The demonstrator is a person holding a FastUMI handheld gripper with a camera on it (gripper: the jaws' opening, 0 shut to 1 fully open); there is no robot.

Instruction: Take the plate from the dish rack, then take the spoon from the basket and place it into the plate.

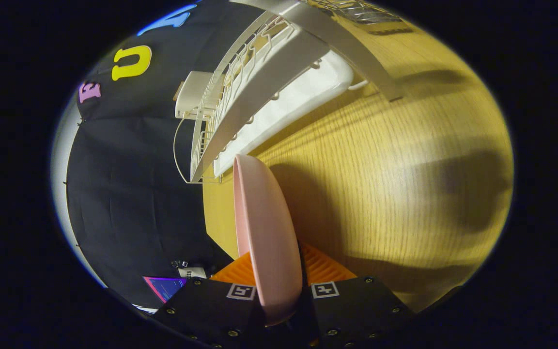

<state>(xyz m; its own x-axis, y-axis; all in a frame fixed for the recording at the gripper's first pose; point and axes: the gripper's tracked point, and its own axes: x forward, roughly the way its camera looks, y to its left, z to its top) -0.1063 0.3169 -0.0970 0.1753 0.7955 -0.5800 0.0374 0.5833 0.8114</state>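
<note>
Gripper view. Your claw (279, 291) is gripping the pink plate (264, 228) by its rim: the two fingers are standing closed onto the plate, one pressing on each face, with the plate held edge-on between them and rising ahead of them. The plate is off the white dish rack (264, 92) and apart from it, its far edge sitting just short of the rack's near end. It is hanging over the wooden table (380, 184), tilted well away from flat, and is casting a shadow onto the wood beside it.

Risks from this position:

- The grip is taking only a narrow strip of rim. The rest of the plate is reaching out unsupported, so a quick swing or turn of the wrist is likely to let it pivot or slip out of the fingers.
- The plate's far edge is lying near the dish rack's frame. Swinging toward the rack could knock the edge against it and loosen the hold.
- The plate is standing on edge. Releasing it before levelling it over the table would probably let it roll or topple, not settle.
- The spoon step is not yet started; the plate needs to be lying flat and steady first.

Appearance of the plate: it is a pale pink, smooth, matt piece with a rounded rim and a shallow curve. It is looking rigid and light. No chips or marks can be seen on it.
</note>
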